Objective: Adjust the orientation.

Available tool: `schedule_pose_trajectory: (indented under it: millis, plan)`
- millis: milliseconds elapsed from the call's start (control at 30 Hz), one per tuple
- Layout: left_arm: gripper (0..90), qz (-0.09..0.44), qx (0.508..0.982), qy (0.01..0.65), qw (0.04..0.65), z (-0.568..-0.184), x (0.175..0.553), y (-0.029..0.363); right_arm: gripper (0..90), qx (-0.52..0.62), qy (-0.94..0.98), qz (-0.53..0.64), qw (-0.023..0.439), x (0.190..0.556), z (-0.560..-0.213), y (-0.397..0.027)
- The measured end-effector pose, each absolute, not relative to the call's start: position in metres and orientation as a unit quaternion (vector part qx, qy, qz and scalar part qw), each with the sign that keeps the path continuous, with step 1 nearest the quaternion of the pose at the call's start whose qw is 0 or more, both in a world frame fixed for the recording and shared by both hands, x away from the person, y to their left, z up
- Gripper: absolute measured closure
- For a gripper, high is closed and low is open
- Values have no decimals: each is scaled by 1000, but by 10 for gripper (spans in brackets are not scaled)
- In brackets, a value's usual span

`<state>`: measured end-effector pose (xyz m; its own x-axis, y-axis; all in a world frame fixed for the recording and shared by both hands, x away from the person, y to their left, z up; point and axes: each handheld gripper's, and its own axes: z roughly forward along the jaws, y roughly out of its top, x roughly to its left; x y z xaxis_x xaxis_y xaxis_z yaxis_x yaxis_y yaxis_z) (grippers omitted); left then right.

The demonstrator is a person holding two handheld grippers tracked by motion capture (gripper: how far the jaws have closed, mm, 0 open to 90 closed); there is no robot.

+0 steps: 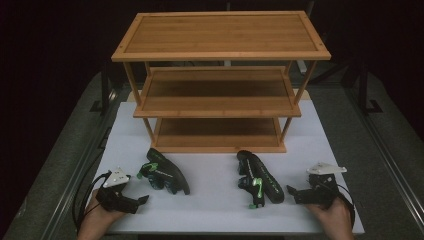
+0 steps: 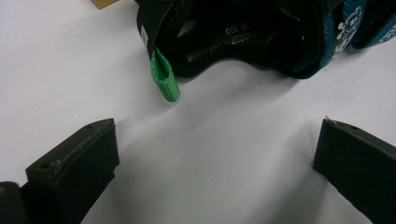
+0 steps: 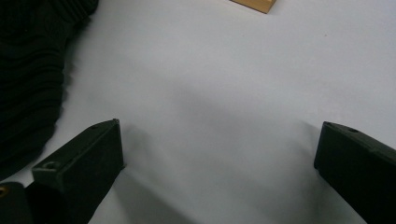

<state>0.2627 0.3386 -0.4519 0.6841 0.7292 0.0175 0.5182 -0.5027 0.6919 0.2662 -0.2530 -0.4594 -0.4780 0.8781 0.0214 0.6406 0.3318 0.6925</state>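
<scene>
Two black sandals lie on the white desk [image 1: 215, 210] in front of the wooden rack [image 1: 220, 80], which I take as the landmark. The left sandal [image 1: 165, 172] sits just before the rack's lower left corner, the right sandal [image 1: 260, 177] before its lower right part; the two are well apart. Each has a dark ribbed sole, teal patterned straps and a bright green pull tab [image 2: 164, 77].

Both tongs rest near the desk's front edge, farther from the rack than the shoes. The left tongs [image 1: 137, 202] are spread wide and empty, pointing at the left sandal's heel end. The right tongs [image 1: 295, 192] are likewise wide apart and empty, just beside the right sandal's sole [image 3: 32, 79].

By my judgement this is the approach step, with nothing gripped yet. The next move likely calls for easing each pair forward around a strap or sole edge, closing firmly, then lifting toward a rack shelf.
</scene>
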Motion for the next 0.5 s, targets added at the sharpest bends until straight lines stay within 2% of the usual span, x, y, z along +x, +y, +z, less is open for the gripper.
schedule_pose_trajectory:
  millis: [400,500]
  plan:
    - [0,132,850,364,358,-438,248,335,6,477,795,327,183,266,-460,-253]
    - [140,131,845,359,373,-434,243,335,6,477,795,327,183,266,-459,-253]
